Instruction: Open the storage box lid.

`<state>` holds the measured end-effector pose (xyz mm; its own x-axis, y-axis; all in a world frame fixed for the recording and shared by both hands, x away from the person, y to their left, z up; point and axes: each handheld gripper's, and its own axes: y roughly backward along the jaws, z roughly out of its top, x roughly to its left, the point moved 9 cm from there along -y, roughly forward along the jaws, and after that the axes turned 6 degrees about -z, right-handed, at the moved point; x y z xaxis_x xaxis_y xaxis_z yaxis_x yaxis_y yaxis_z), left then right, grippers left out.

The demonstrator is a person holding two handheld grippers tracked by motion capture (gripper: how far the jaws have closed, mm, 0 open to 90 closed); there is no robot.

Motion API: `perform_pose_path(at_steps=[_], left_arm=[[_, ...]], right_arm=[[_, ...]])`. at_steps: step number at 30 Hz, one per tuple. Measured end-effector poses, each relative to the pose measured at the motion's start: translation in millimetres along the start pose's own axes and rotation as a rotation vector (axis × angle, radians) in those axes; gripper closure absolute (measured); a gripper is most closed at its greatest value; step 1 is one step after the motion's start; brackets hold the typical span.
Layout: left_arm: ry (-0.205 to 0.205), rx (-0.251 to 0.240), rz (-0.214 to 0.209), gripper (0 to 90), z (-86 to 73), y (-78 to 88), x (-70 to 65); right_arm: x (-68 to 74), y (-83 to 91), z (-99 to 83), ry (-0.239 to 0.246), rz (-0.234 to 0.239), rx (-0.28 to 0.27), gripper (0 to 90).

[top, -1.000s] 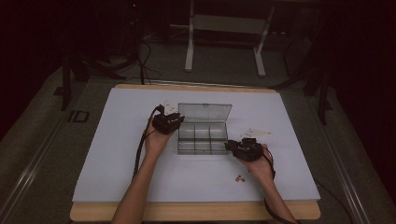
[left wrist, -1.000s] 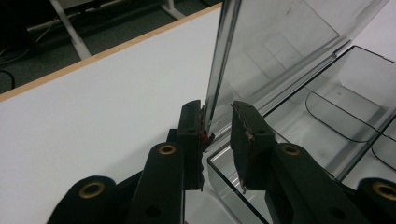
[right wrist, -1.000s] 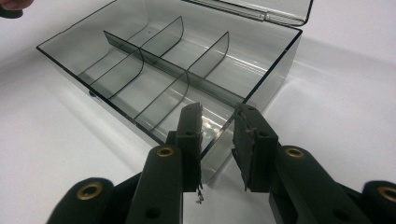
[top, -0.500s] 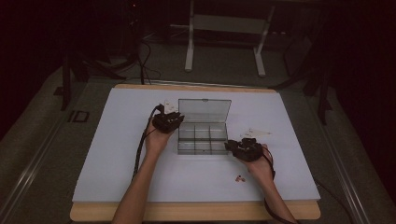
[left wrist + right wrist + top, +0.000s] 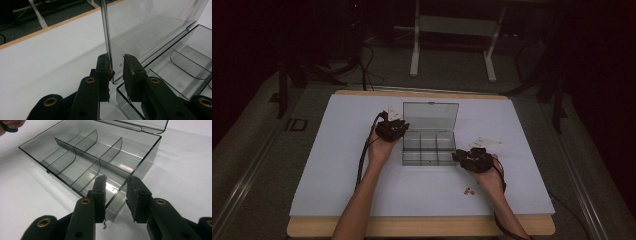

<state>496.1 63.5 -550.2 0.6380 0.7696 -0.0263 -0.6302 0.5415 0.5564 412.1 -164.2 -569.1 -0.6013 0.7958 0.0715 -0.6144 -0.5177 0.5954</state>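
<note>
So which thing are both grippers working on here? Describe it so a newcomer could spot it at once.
On the white table top, look at the middle, between the person's two hands. There sits a clear smoky-grey plastic compartment box, its hinged lid standing open at the far side. Inner dividers split it into small empty cells, and it is far larger than the tiny reddish bit lying near the front edge.

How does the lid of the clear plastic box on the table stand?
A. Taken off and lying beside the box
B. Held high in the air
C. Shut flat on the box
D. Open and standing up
D: the lid stands raised behind the divided box, joined at the back edge, its side edge between the left hand-held gripper jaws.
</note>
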Motion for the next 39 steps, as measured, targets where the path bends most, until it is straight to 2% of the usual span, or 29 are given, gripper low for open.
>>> perform_pose_path(at_steps=[7, 15, 25, 33, 39], left_arm=[[0.008, 0.007, 0.004, 75.1, -0.1, -2.3, 1.7], [0.016, 0.013, 0.004, 74.9, -0.8, -5.5, 4.0], [0.031, 0.023, -0.002, 74.9, -3.1, -7.8, 5.9], [0.051, 0.024, -0.010, 74.6, -4.1, -8.8, 6.8], [0.055, 0.037, -0.014, 74.3, -3.7, -9.2, 7.4]], right_arm=[[-3.0, 0.4, 1.3, -0.002, -0.032, -0.005, 64.5], [-2.8, 1.2, 1.7, -0.009, -0.025, -0.007, 61.4], [-0.6, -0.1, 0.3, 0.005, -0.017, 0.012, 66.1], [-0.3, -1.0, 0.4, 0.003, -0.025, 0.014, 65.3], [0.4, -2.5, 0.6, -0.014, -0.012, 0.021, 65.2]])
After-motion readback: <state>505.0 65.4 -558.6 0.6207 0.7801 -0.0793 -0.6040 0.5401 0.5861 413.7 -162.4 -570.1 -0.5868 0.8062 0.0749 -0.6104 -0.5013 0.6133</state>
